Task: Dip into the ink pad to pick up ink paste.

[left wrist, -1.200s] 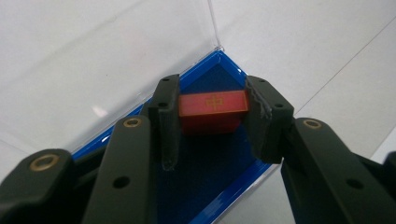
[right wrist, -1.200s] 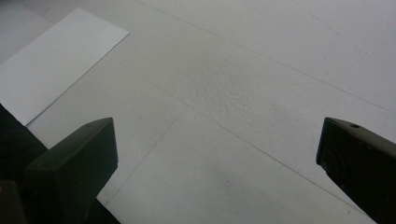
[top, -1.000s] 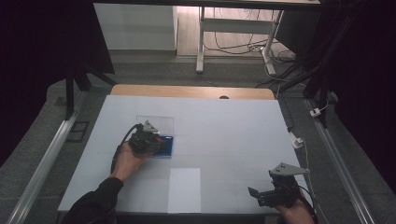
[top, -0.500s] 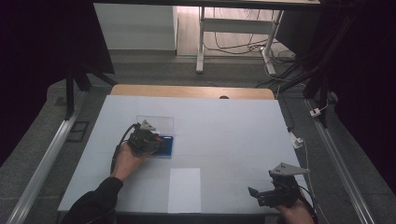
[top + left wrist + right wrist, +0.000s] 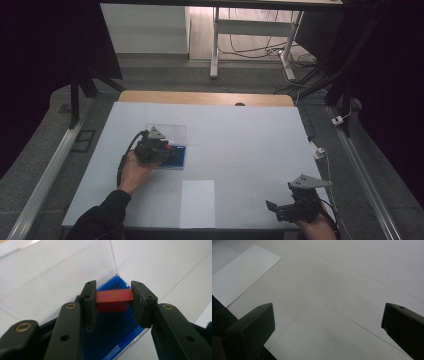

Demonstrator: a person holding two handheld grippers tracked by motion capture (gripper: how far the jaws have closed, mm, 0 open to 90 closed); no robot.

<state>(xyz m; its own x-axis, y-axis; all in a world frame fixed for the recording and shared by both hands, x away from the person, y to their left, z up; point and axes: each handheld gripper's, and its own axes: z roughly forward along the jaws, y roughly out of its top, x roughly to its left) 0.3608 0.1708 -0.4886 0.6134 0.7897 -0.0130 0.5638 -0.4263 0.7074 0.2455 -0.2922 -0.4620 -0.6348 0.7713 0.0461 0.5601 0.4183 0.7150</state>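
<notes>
Already the left gripper (image 5: 113, 305) has its fingers (image 5: 90, 303) clamped on the two short ends of a small red block (image 5: 114, 295), so the block's long axis runs straight across from one finger to the other, its gold-marked face turned up toward the camera. It sits directly between the fingertips, over the far corner of the blue tray (image 5: 117, 340) of an open case, whose clear lid (image 5: 75, 267) stands up just beyond it. Whether the block rests on the tray floor or hangs a little above it, I cannot tell. In the high view the left gripper (image 5: 167, 150) lies at the left-middle of the bench (image 5: 250, 130), on top of the blue tray (image 5: 179, 156), and it is plainly the nearer hand to the work. The right gripper (image 5: 272, 207) waits well apart at the near right edge, its fingers (image 5: 252, 325) wide apart over bare bench, with a white sheet (image 5: 197, 202) lying between the two hands. Likely the coming move is a straight lift out, clear of the tray walls and lid.
</notes>
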